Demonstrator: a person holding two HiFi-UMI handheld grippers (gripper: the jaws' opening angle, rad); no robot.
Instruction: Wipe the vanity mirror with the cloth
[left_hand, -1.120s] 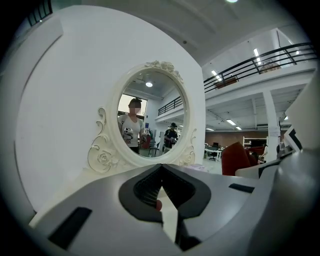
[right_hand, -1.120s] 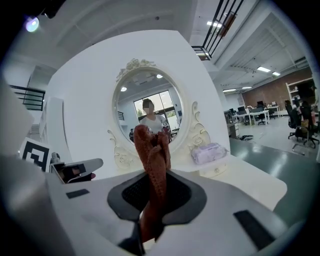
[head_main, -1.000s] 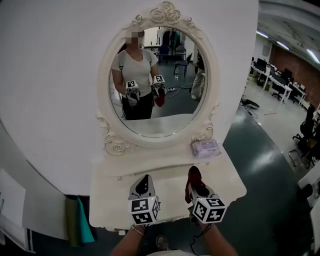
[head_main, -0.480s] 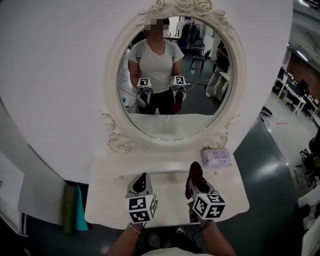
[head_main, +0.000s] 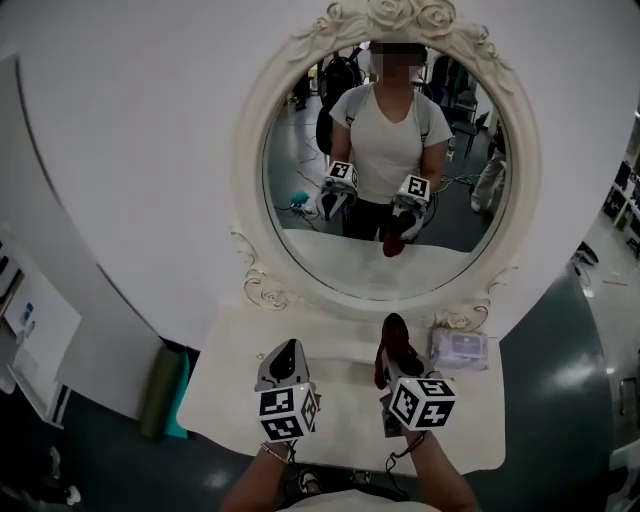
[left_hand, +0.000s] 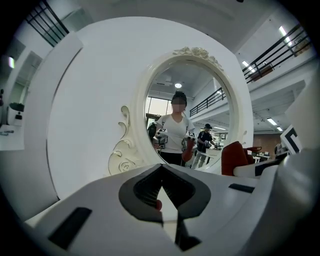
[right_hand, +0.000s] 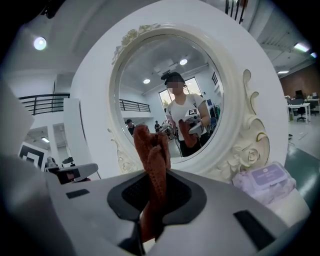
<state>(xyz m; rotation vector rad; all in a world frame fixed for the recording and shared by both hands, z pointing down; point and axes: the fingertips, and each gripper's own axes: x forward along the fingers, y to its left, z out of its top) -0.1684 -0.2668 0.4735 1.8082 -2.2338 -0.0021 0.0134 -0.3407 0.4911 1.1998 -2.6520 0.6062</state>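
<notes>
Wall: white, plain, curved in the head view; it backs the whole set.

Floor: dark green, glossy, showing to the right of the table and below it.

Vanity mirror: oval glass in a white carved frame with roses at the crown and scrolls at both lower corners. It stands upright at the back of the table. The glass reflects a person in a white T-shirt holding both grippers at waist height, with an open hall behind.

Table: white, with a scalloped front edge, set against the wall under the mirror.

Green item: upright beside the table's left end; what it is cannot be told.

Left gripper: held low over the table's front half and aimed at the mirror. In the left gripper view the dark pads meet at their tips, pressed together on themselves. Its marker cube sits at the rear.

Right gripper: level with the left one, just beside it and apart from it. Its jaws pinch the cloth near the lower end.

Cloth: rust-red and knitted in texture, bunched into a narrow upright fold. It rises out of the right gripper over the table, in front of the mirror's lower frame and clear of the glass.

Wipes packet: pale lilac, lying flat on the table at the mirror's lower right scroll, just right of the cloth.
</notes>
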